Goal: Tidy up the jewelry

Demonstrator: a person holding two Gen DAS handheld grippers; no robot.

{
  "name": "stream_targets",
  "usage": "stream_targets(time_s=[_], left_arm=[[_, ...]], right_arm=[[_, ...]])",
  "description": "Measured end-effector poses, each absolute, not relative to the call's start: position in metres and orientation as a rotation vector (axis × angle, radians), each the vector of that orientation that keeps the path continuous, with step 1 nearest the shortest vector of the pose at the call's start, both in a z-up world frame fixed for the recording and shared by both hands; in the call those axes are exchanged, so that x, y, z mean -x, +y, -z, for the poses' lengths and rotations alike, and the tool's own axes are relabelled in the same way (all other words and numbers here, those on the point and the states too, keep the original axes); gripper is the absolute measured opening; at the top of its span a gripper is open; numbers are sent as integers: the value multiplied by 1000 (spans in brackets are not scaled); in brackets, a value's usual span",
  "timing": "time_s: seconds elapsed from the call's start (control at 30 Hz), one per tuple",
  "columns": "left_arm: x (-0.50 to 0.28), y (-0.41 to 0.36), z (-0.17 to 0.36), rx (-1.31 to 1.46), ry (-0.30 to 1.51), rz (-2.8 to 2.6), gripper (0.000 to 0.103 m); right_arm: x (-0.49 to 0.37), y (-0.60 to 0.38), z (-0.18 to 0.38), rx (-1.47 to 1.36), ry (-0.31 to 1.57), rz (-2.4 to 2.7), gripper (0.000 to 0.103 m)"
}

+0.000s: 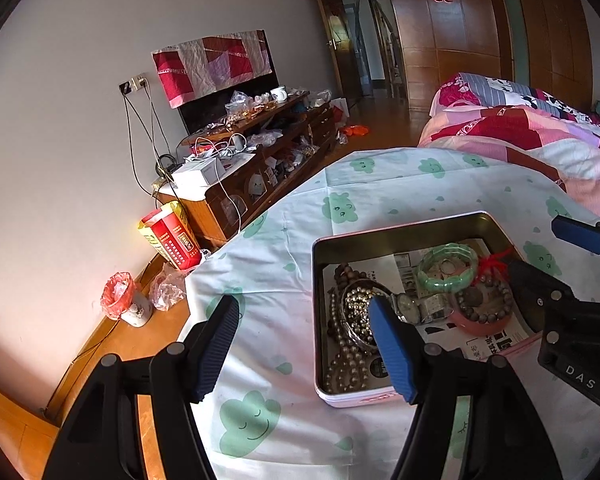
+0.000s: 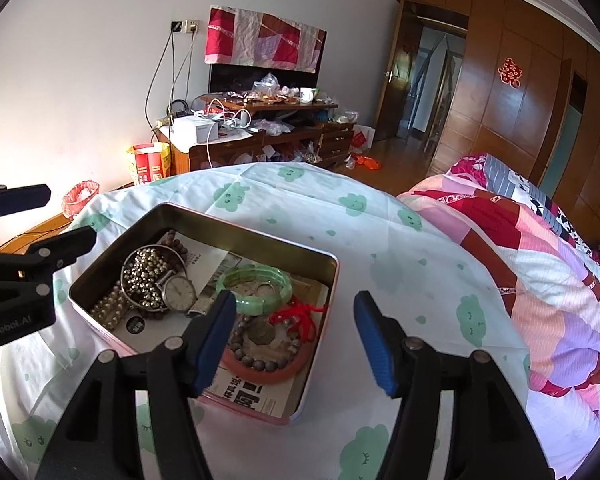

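While both views show the tin (image 1: 400,232), only the right wrist's shows its wristwatch (image 2: 179,292) face.

I see an open pink tin (image 2: 318,280) lined with newspaper (image 2: 256,394), sitting on the cloud-print cloth. Inside, a green bangle (image 2: 256,280) lies flat near the far right wall. Just beside it, nearer me, a red cord (image 2: 300,316) touches a dark bead bracelet (image 2: 268,364) resting on a pink ring. On the left side, a wristwatch (image 2: 179,293) lies face up against a heap of silver beads (image 2: 144,272), with pearls (image 2: 108,312) at the left wall.
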State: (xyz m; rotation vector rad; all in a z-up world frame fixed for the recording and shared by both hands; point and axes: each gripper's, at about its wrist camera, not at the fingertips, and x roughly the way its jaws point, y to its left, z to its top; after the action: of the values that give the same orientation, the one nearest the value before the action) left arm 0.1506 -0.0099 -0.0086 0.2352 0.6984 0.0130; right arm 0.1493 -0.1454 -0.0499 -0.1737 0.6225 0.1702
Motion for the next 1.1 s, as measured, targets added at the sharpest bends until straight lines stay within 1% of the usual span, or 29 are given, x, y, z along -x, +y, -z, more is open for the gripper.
stream_targets(time_s=[1.1], left_arm=[[-149,-8,9,-236,701,-19,68]], right_arm=[[-144,-145,43,169,614,-175,66]])
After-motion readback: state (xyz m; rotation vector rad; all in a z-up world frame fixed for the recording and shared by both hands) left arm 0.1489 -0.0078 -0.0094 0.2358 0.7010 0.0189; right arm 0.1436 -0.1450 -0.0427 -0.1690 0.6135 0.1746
